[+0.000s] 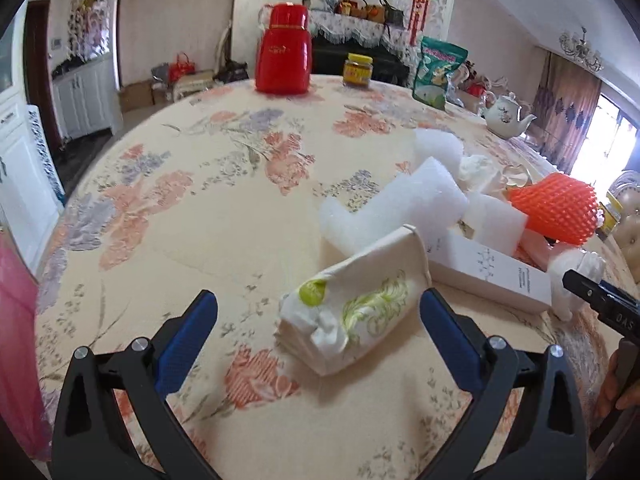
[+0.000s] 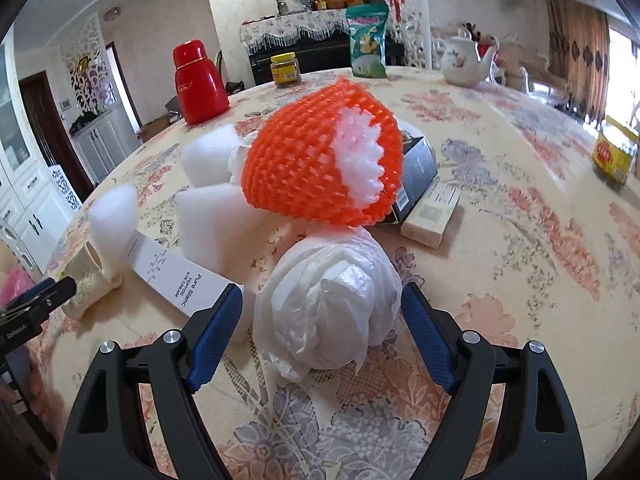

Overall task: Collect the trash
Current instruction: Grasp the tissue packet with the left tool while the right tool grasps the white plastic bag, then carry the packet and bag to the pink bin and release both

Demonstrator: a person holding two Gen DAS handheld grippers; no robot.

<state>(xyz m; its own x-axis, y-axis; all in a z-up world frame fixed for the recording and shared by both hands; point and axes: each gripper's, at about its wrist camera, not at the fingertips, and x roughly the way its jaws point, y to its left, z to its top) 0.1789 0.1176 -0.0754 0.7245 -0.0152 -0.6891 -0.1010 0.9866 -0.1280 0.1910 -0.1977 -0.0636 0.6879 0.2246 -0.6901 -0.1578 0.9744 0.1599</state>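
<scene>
Nothing looks collected yet. The left gripper (image 1: 318, 322), jaws wide and empty, brackets a tissue pack (image 1: 354, 314); the right gripper (image 2: 322, 330), equally open, straddles a crumpled plastic bag (image 2: 328, 304). Beyond lie a white carton (image 2: 176, 278), foam blocks (image 1: 404, 208) and orange fruit netting (image 2: 316, 156) on the table (image 1: 200, 220).

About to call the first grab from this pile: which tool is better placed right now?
Probably right. The right tool is open with the crumpled white plastic bag already between its fingers. The left tool is open too, but the soft tissue pack sits nearer one finger.
</scene>
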